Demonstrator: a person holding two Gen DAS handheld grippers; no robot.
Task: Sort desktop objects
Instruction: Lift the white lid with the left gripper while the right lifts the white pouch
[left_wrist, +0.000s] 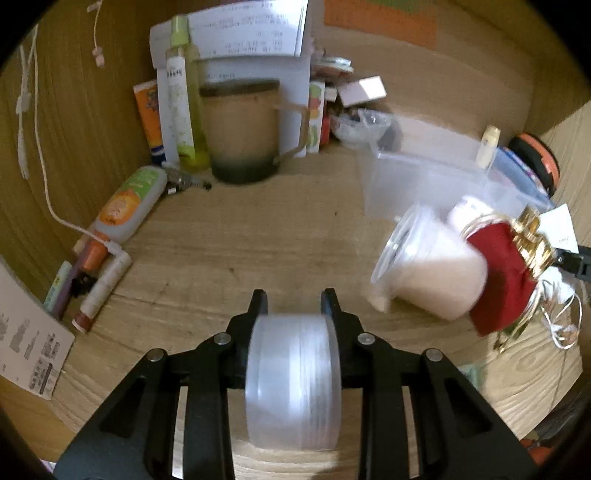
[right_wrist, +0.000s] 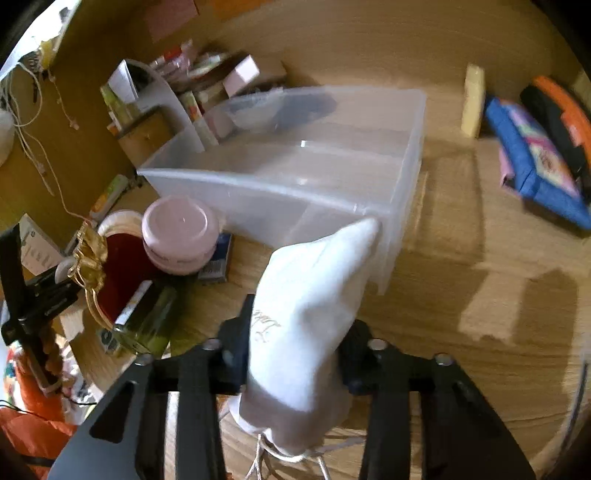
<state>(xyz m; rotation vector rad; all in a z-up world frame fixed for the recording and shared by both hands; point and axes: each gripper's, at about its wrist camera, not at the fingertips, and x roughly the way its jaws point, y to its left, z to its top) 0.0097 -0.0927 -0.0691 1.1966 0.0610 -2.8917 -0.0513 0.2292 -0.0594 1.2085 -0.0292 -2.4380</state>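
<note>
Between the left gripper's (left_wrist: 294, 301) fingers sits a clamped translucent jar (left_wrist: 293, 384).

We see mug (left_wrist: 242, 129) at desk (left_wrist: 221, 236) back, tubes (left_wrist: 177, 96) standing just left of it, papers (left_wrist: 251, 33) behind. Bin (right_wrist: 295, 173) right of mug. Jar (right_wrist: 181, 232) sits left of bin, before its front wall; pouch (right_wrist: 310, 295) tip touches bin corner.

Each claw (left_wrist: 294, 302) (right_wrist: 295, 325) is matte black plastic, with slotted linkage arms and silver pivot screws.
</note>
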